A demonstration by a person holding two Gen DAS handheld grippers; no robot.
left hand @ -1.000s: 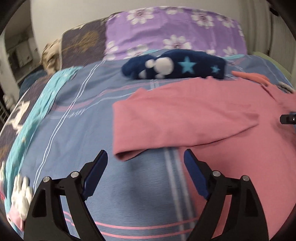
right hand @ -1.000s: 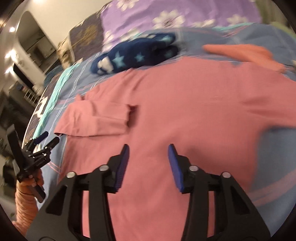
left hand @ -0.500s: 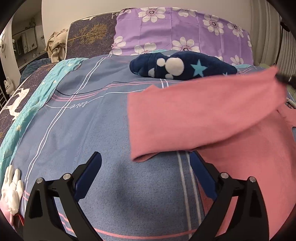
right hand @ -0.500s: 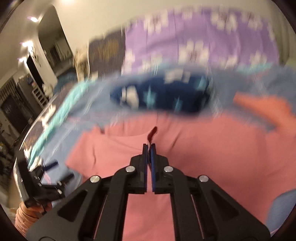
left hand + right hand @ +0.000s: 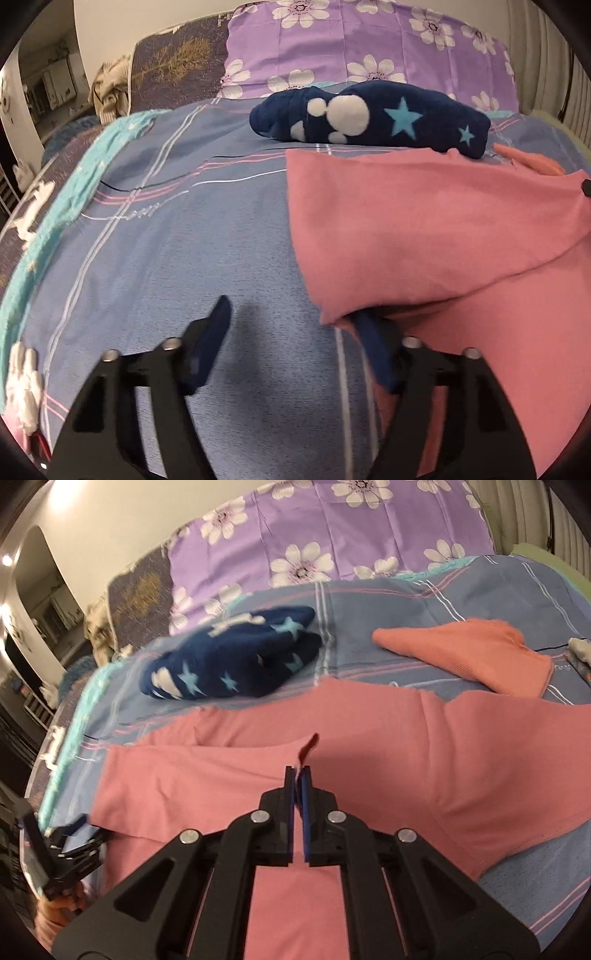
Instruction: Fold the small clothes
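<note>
- Pink shirt (image 5: 388,760) lies spread on the bed (image 5: 155,236), near a navy star-print garment (image 5: 369,114).
- Right tool (image 5: 298,771) pressed together, pinching a raised fold of the pink shirt.
- Left tool (image 5: 295,317) closing at the sleeve edge; its right finger is partly hidden under the pink cloth, contact unclear.
- Orange garment (image 5: 476,657) lies far right, partly cut off in the left view.

Three garments lie on one bed (image 5: 424,602): one pink shirt (image 5: 388,746), one navy star-patterned piece (image 5: 236,664) and one orange piece (image 5: 476,657). Two pillows stand at the head, one purple with flowers (image 5: 332,531), one dark (image 5: 142,590). Two hand-held grippers are in view, left (image 5: 295,325) and right (image 5: 298,771).
</note>
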